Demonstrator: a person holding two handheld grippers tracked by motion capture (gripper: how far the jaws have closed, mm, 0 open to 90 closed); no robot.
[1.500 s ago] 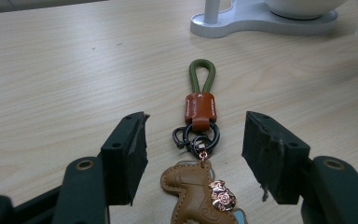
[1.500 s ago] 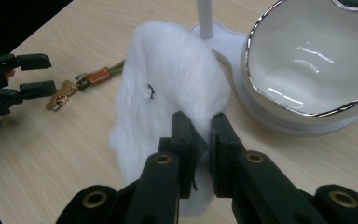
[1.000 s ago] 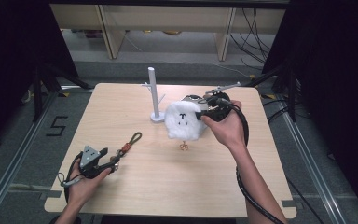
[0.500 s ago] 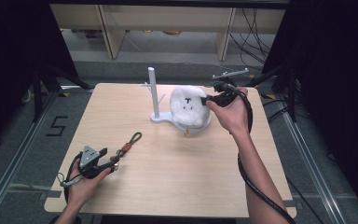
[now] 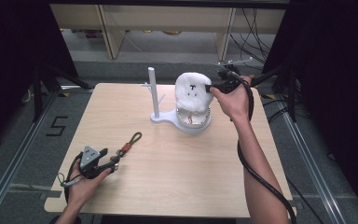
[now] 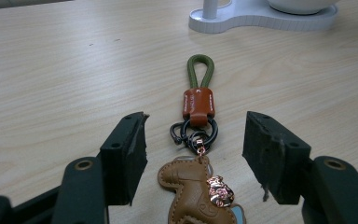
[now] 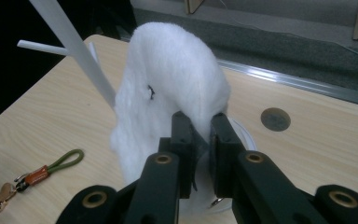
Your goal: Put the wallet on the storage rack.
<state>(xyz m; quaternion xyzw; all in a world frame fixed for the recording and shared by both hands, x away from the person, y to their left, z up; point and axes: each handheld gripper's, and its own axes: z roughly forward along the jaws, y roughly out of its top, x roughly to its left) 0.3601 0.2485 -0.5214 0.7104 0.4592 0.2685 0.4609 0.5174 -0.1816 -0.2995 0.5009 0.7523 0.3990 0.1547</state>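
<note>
White plush toy, pinched at its edge between the right gripper jaws, is hanging above the stand's dish. Left gripper jaws are gaping wide around the keychain on the desk. Next: likely lowering, then releasing.

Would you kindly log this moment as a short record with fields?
Right claw: shut on white plush toy, held above the dish of the white stand
Left claw: open, jaws either side of keychain
Keychain: flat on table, green loop pointing toward stand
Stand: upright post, near far edge of table
</note>
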